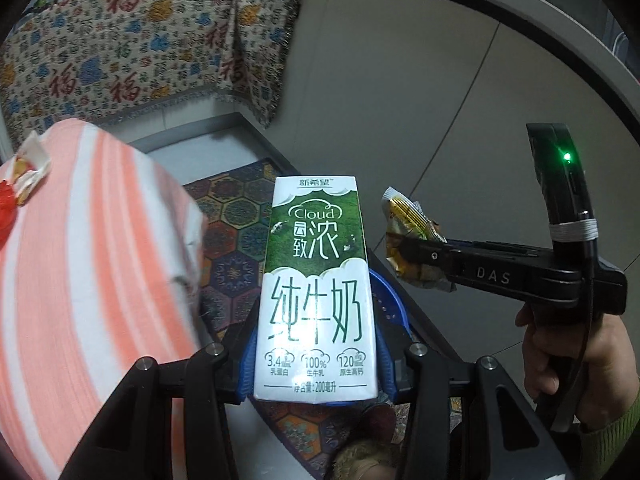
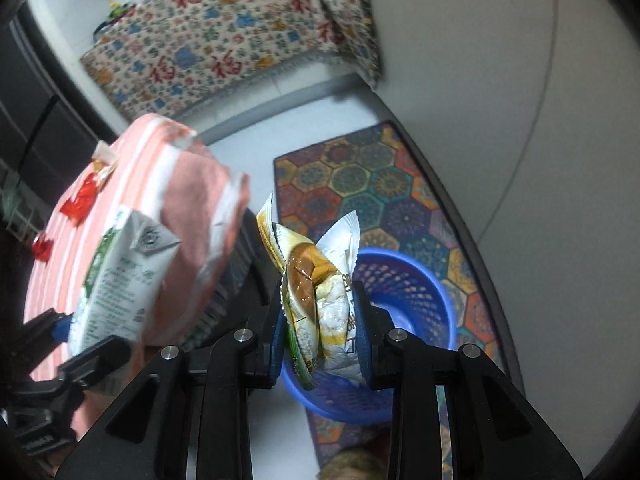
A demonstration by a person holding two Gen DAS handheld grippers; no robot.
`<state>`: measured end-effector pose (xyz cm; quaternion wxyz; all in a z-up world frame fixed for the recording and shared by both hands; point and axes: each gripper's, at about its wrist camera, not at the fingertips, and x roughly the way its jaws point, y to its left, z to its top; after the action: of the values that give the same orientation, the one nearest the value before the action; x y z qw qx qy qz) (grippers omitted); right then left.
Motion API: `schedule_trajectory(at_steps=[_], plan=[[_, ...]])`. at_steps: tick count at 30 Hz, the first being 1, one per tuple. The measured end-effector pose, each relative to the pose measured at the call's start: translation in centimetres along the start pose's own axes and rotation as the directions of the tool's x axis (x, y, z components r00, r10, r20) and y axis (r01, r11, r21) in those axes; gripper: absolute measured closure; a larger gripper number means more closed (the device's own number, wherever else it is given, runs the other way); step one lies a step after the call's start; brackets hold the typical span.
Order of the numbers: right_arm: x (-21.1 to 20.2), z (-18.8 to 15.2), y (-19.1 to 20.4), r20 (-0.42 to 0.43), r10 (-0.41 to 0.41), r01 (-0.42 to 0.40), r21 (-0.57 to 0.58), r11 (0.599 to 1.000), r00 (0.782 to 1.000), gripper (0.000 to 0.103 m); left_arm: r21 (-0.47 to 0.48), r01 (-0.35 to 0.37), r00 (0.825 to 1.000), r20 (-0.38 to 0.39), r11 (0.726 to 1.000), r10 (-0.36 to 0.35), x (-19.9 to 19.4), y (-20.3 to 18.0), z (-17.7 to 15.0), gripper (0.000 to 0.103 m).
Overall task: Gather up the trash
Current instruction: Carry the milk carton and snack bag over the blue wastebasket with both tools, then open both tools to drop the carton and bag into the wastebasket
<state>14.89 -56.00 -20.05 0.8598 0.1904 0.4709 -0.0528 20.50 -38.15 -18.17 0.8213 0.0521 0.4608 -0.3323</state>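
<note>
Two pieces of trash are in your claws, one in each. Your left claw [image 1: 316,364] is clenched on the milk carton [image 1: 316,280], which stands up straight between its blue pads. Your right claw [image 2: 320,332] is squeezing the crumpled snack wrapper [image 2: 316,280] tight.

Both claws tip down toward the floor, and the blue basket [image 2: 416,300] sits on the colorful rug [image 2: 360,184] just under them. From the right wrist view the wrapper hangs over the near rim of the basket. From the left wrist view the carton hides most of the basket, so only a bit of blue shows beside it.

To do this well, I think you should bring each claw right over the middle of the basket before you let go. Drop the light wrapper from low down, so it does not float away. Keep your claws apart so they do not bump. More wrappers [image 1: 24,176] lie on the pink striped table [image 1: 80,280] to your left.
</note>
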Motion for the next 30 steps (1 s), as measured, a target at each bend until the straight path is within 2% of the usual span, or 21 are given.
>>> schedule_trajectory(at_steps=[5,11,13,14,16,17,21,25,30], plan=[[0.3,-0.2,-2.6,-0.026,-0.015,0.016,0.049,0.999,1.000,0.073,0.027,0.010,1.000,-0.027,1.000,-0.009,3.8,-1.2,0.2,0.055],[0.6,-0.4,-4.3,-0.032,-0.008,0.012,0.101,0.995,0.999,0.072,0.035,0.042,0.999,-0.033,0.999,-0.041,6.3,-1.7,-0.1,0.053],[0.5,-0.3,-4.9,-0.023,-0.005,0.007,0.125,0.992,1.000,0.067,0.048,0.044,0.999,-0.031,0.998,-0.042,7.3,-2.0,-0.2,0.049],[0.4,-0.3,-4.9,-0.016,-0.002,0.004,0.132,0.991,1.000,0.055,0.059,0.028,0.999,-0.042,0.998,-0.026,8.1,-2.2,-0.3,0.038],[0.0,-0.2,-5.2,0.004,-0.002,0.001,0.141,0.990,1.000,0.041,0.070,0.005,0.999,-0.049,0.998,-0.002,9.0,-2.3,-0.2,0.035],[-0.3,-0.2,-5.3,0.013,-0.007,0.005,0.144,0.990,1.000,0.041,0.071,0.003,0.998,-0.057,0.997,0.001,9.2,-2.4,-0.2,0.035],[-1.5,-0.1,-5.3,0.059,-0.040,0.031,0.158,0.987,0.997,0.034,0.048,0.007,0.999,-0.036,0.999,-0.005,7.3,-1.9,-0.3,0.035],[-2.4,0.2,-4.5,0.100,-0.062,0.045,0.157,0.987,0.993,0.028,0.028,-0.014,1.000,0.012,1.000,0.014,3.4,-0.7,-0.2,0.035],[-2.7,1.0,-1.3,0.136,-0.095,0.086,0.071,0.994,0.986,0.026,0.000,-0.102,0.992,0.075,0.995,0.102,-2.5,2.4,-1.7,0.034]])
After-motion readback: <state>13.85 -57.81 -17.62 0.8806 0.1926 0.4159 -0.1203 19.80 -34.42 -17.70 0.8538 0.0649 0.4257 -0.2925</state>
